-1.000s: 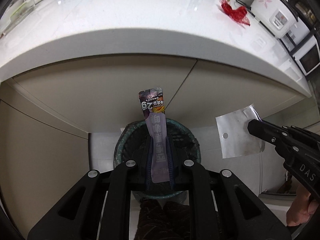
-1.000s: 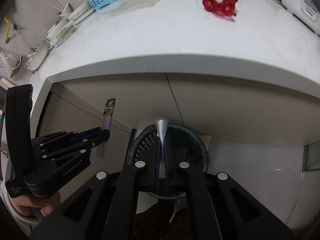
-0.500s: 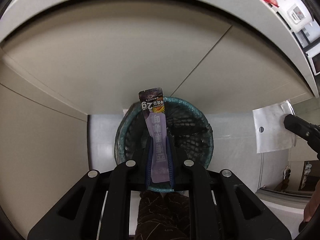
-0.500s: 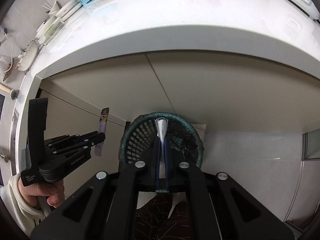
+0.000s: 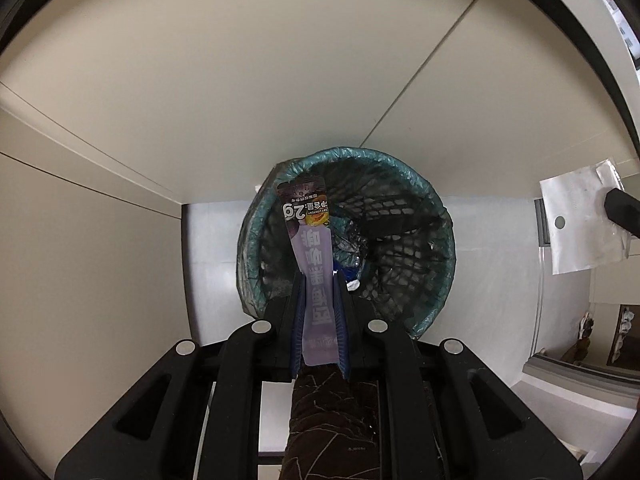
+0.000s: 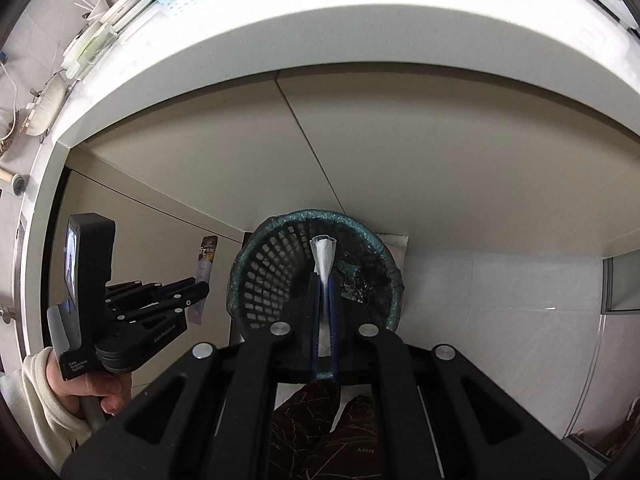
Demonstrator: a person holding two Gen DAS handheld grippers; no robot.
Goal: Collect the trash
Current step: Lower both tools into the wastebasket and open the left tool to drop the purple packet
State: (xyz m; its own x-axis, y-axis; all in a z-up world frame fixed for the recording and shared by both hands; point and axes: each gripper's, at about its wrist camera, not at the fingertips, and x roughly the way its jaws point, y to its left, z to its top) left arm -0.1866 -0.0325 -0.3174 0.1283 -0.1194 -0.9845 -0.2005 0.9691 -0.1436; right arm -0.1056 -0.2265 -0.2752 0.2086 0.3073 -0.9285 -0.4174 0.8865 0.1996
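Teal-lined black mesh waste basket (image 5: 436,216) sits on the floor vs. the beige cabinet doors (image 5: 240,80), right under both grippers; some crumpled stuff already at the bottom. Wide open mouth, so an easy target, nothing rigid to knock.

Silvery-clear flat plastic bag w/ a punched hole (image 5: 576,224): thin film, v. light, floppy, prob. slippery. The right gripper (image 6: 325,280) has its jaws pressed together on one edge; in its own view the bag shows edge-on, a narrow white strip (image 6: 323,256) rising past the tips over the basket mouth. Long axis runs along the fingers, free end pointing away from the hand. Judging by the film, it'll flutter when let go, so release low over the rim.

Long purple snack sachet w/ printed text (image 5: 312,272): light foil-plastic, a bit stiffer, holds straight. Left gripper (image 5: 318,280) pinches it at the lower half, jaws tight on both faces. Long axis in line w/ the fingers, the printed top end pointing out over the near-left rim of the basket. Should drop cleaner than the bag.
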